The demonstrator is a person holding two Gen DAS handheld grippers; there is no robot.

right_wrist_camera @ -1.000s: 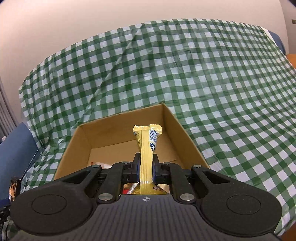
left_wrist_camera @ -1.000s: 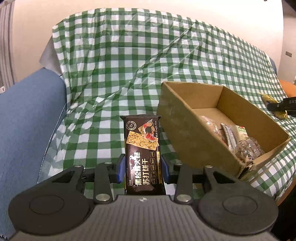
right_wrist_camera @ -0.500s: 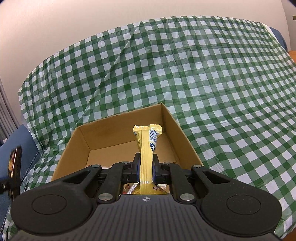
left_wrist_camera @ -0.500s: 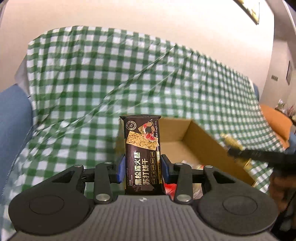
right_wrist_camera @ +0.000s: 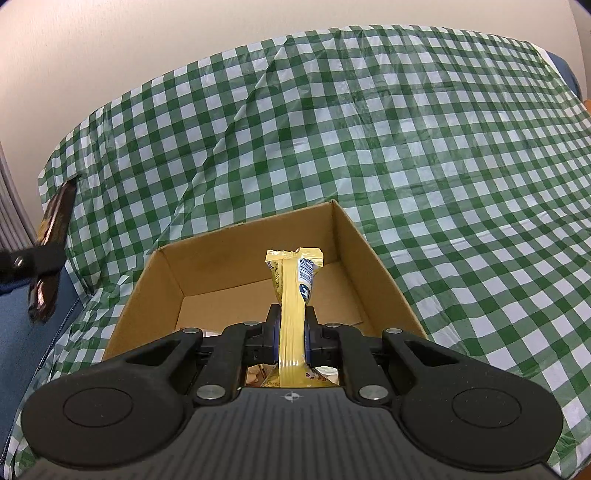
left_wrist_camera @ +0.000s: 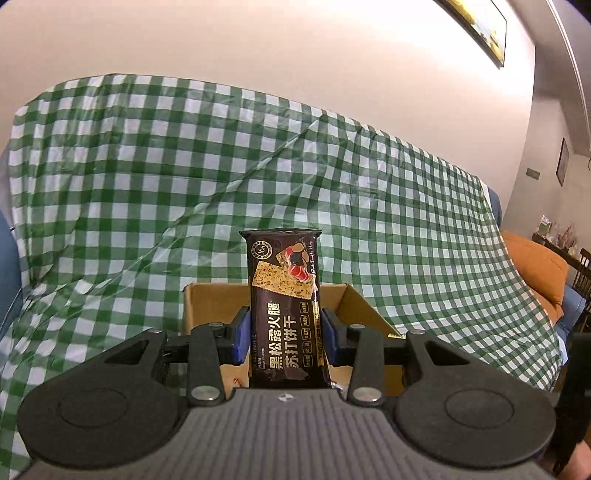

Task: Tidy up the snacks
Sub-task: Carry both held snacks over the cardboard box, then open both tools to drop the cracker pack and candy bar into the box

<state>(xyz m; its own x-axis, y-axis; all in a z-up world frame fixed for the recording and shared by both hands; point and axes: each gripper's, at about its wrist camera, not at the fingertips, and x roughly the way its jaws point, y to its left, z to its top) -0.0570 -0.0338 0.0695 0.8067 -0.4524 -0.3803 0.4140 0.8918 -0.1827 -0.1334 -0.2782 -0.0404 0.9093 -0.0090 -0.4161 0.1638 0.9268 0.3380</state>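
Note:
My left gripper (left_wrist_camera: 284,334) is shut on a dark brown cracker packet (left_wrist_camera: 283,295) that stands upright between the blue pads. Behind and below it lies the open cardboard box (left_wrist_camera: 207,301). In the right wrist view my right gripper (right_wrist_camera: 291,332) is shut on a thin yellow snack packet (right_wrist_camera: 293,291), held upright over the near end of the cardboard box (right_wrist_camera: 155,295). Several snacks show at the box's near end, mostly hidden by the gripper. At the left edge of that view the left gripper's finger (right_wrist_camera: 33,258) appears with the dark packet (right_wrist_camera: 55,221), raised above the box's left side.
A green and white checked cloth (right_wrist_camera: 406,147) covers the sofa seat and back. Blue upholstery (right_wrist_camera: 22,332) shows at the left. An orange cushion (left_wrist_camera: 535,266) and a dark chair (left_wrist_camera: 583,273) are at the far right, a framed picture (left_wrist_camera: 476,29) on the wall.
My left gripper with the dark packet has risen and swung right, so the box now sits straight ahead below it. The right gripper and its yellow packet have stayed put.

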